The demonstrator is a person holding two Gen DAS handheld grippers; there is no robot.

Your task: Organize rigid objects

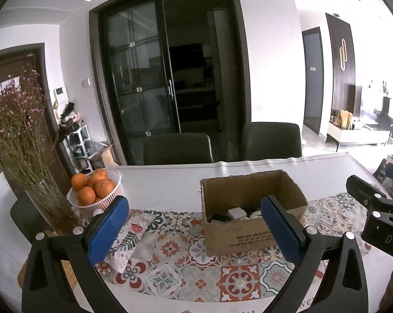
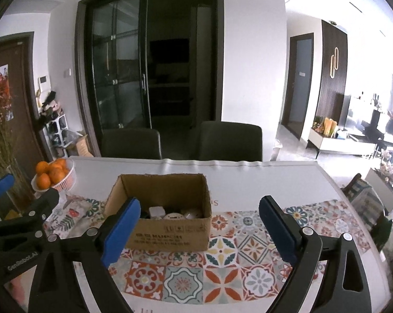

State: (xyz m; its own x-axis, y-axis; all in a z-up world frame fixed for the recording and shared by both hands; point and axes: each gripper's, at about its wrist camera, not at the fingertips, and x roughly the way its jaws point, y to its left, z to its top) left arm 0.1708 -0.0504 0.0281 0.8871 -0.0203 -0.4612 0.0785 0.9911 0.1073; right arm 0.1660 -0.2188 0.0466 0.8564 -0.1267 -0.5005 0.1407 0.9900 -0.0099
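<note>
Left wrist view: the left gripper (image 1: 194, 230) hangs above the patterned mat (image 1: 175, 268), jaws spread wide and holding nothing. An open cardboard box (image 1: 248, 237) stands on the mat just ahead, small rigid objects (image 1: 235, 212) inside; a basket of oranges (image 1: 94, 190) sits far left. Right wrist view: the right gripper (image 2: 199, 230) is likewise wide apart and empty, facing the same box (image 2: 167, 234), which holds white items (image 2: 173, 215).
</note>
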